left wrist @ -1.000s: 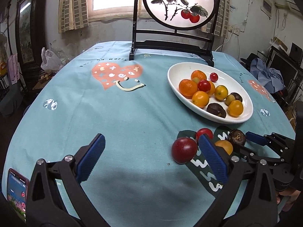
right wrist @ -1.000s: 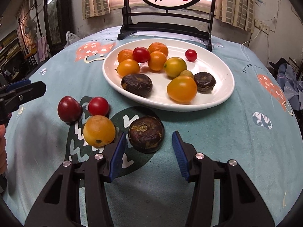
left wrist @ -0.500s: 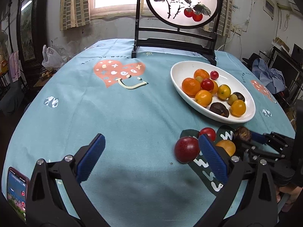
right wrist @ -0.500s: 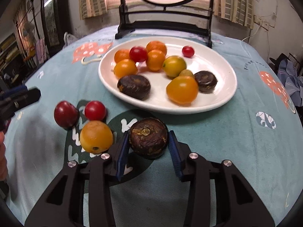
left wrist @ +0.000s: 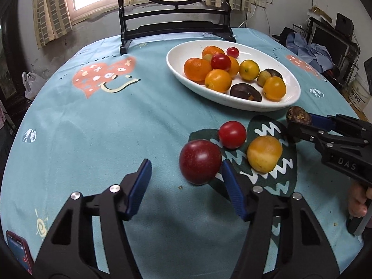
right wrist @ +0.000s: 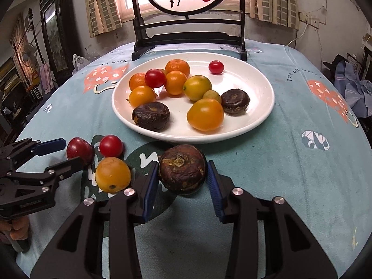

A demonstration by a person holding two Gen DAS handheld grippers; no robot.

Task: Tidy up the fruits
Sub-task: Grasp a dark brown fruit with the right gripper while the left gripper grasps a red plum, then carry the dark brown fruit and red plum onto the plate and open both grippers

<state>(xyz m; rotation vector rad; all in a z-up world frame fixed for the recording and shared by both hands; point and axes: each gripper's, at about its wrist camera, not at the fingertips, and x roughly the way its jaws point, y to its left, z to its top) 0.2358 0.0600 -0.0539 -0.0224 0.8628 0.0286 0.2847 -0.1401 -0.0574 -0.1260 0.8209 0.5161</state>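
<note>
Your left gripper point(left wrist: 183, 186): jaws half open and closing, dark red plum point(left wrist: 200, 161) between them. It sits hard against the right-hand pad; a clear gap shows on the left-hand side, so no grip yet. The plum lies at about 1 o'clock from the jaw midline, resting on the table point(left wrist: 93, 121). It is round, no long axis to line up with, no pointing end visible.

Your right gripper point(right wrist: 182, 181): jaws narrow, both pads pressed on the brown wrinkled fruit point(right wrist: 182, 168), stem scar facing up toward the camera. It looks squat, wider than tall, gripped across its width.

White plate point(right wrist: 255, 83) lies at 12 o'clock from your right jaws, near; at 1 o'clock from your left, farther off. Right hand is the nearer one.

Red tomato point(left wrist: 232, 134) and orange fruit point(left wrist: 264, 154) sit loose just right of the plum.
</note>
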